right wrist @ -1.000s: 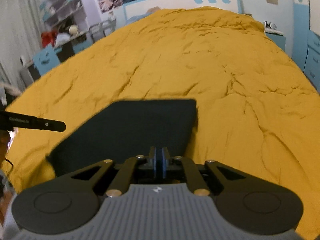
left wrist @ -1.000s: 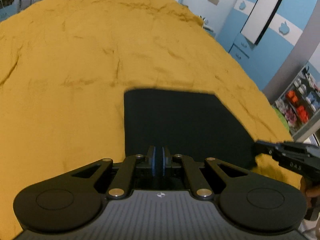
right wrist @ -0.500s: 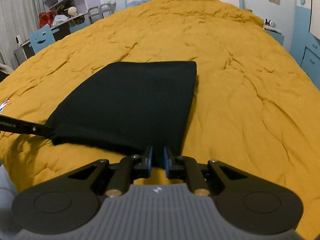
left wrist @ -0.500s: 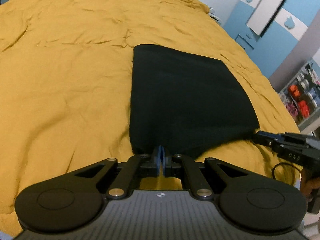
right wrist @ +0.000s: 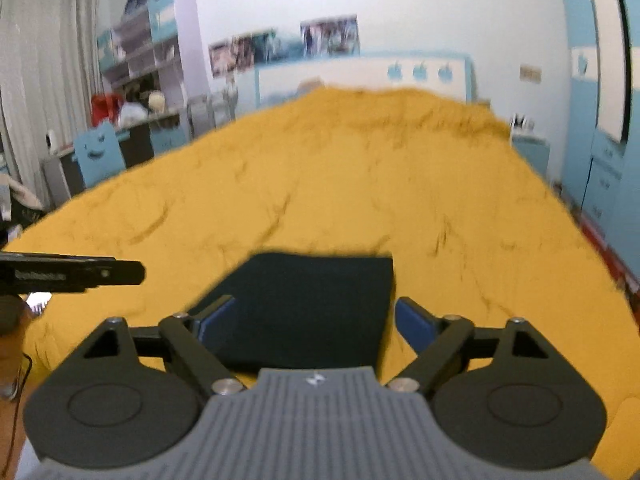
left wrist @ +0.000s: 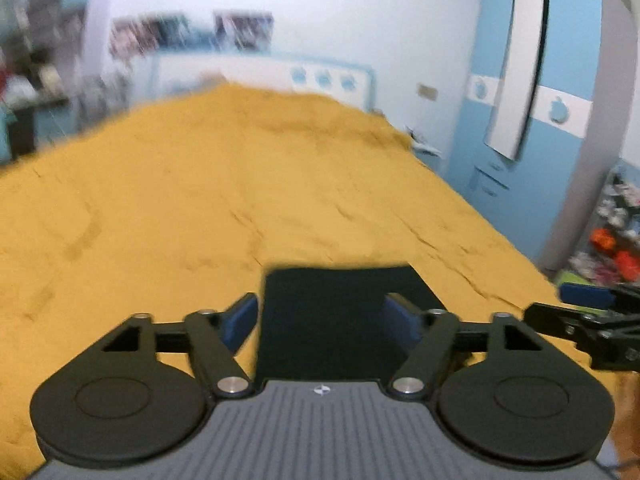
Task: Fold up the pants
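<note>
The black pants [left wrist: 336, 316] lie folded in a flat rectangle on the yellow bedspread [left wrist: 200, 208] at the near end of the bed; they also show in the right wrist view [right wrist: 308, 308]. My left gripper [left wrist: 322, 320] is open and empty, raised above the near edge of the pants. My right gripper [right wrist: 314, 322] is open and empty, also just above the near edge. The right gripper shows at the right edge of the left wrist view [left wrist: 588, 316]. The left gripper shows at the left edge of the right wrist view [right wrist: 72, 274]. Both views are blurred.
The bedspread [right wrist: 360, 184] covers the whole bed up to a white headboard [right wrist: 360, 72]. A blue wardrobe [left wrist: 532, 120] stands to the right. A desk, a blue chair [right wrist: 96, 156] and shelves stand to the left.
Both grippers have opened and let go of the pants' near edge. Both have lifted and tilted up, so the room's far wall now shows. The pants lie flat on the bed.
</note>
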Available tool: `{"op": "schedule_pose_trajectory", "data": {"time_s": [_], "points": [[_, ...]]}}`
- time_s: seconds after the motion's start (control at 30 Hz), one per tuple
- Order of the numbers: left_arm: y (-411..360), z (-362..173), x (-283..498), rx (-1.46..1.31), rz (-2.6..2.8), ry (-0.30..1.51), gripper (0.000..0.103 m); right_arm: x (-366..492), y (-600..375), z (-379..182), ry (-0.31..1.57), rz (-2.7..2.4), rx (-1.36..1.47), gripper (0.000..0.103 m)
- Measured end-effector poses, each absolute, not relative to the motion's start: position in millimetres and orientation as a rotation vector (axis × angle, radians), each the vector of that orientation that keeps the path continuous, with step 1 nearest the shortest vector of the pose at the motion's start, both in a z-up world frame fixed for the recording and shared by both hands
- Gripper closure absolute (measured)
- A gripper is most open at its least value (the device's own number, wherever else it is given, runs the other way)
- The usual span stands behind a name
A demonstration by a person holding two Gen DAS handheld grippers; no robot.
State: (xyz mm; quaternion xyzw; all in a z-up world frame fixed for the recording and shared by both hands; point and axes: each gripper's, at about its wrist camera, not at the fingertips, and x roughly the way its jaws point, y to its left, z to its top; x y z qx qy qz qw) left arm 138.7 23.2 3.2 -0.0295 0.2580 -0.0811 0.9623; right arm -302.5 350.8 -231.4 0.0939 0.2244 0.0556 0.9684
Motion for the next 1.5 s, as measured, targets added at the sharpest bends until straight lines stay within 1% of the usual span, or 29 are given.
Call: {"op": "schedule_pose_trajectory", "data": {"time_s": [0.03, 0.2, 0.43, 0.63, 0.87, 1.5], "points": [[17.0, 6.4, 133.5, -0.029, -0.128, 0.502, 0.008, -307.4, 355.0, -225.8, 0.431, 0.106, 0.190, 0.021], [-7.9, -0.9, 116.3, 0.067, -0.004, 0.491, 0.007, -334.4, 373.0, -222.6, 0.356, -0.011, 0.227, 0.021], [-12.2, -31.8, 113.6, 0.031, -0.013, 0.638, 0.007, -340.7, 392.8, -254.2, 0.496, -0.003, 0.184, 0.021], [-9.6, -45.6, 109.3, 0.023, -0.020, 0.698, 0.007, -338.1, 397.9, -280.1, 0.556, -0.007, 0.164, 0.021], [-12.9, -51.5, 102.5, 0.025, -0.038, 0.702, 0.007, -340.0, 395.4, -289.6, 0.570, -0.026, 0.157, 0.021], [-16.0, -49.6, 97.8, 0.033, -0.044, 0.695, 0.007, -341.1, 396.0, -289.9, 0.571, -0.021, 0.155, 0.021]]}}
